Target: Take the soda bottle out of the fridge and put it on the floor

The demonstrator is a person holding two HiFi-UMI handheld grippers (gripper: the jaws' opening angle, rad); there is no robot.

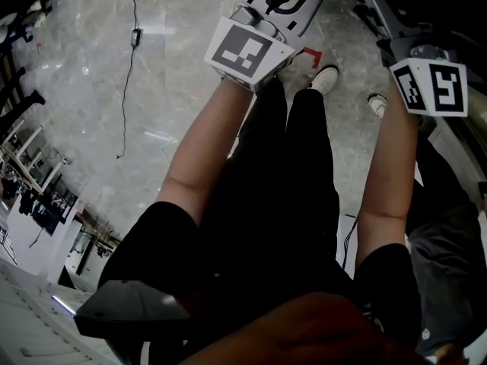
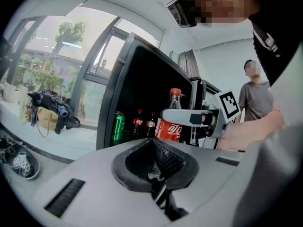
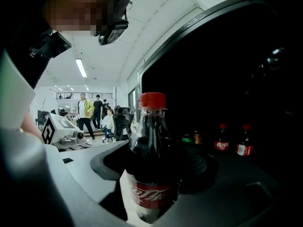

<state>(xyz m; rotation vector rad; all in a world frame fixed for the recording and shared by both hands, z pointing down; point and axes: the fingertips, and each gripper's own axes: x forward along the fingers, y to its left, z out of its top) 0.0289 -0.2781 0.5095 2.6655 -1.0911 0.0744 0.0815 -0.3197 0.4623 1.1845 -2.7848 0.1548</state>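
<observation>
The soda bottle (image 3: 150, 160), dark cola with a red cap and red label, stands upright between the pads of my right gripper (image 3: 154, 168), which is shut on its lower body. The left gripper view shows the same bottle (image 2: 171, 126) held in front of the open black fridge (image 2: 137, 74), clamped by the right gripper (image 2: 191, 118). My left gripper (image 2: 154, 170) is shut with nothing in it, a little short of the fridge. In the head view only the marker cubes of the left gripper (image 1: 247, 52) and right gripper (image 1: 431, 87) show above the floor.
Inside the fridge stand a green can (image 2: 117, 126) and small cola bottles (image 2: 138, 123) (image 3: 221, 143). Shoes (image 2: 21, 162) lie on the floor at the left and bags (image 2: 47, 112) sit on the window ledge. A person (image 2: 255, 98) stands to the right. A cable (image 1: 128, 74) crosses the marble floor.
</observation>
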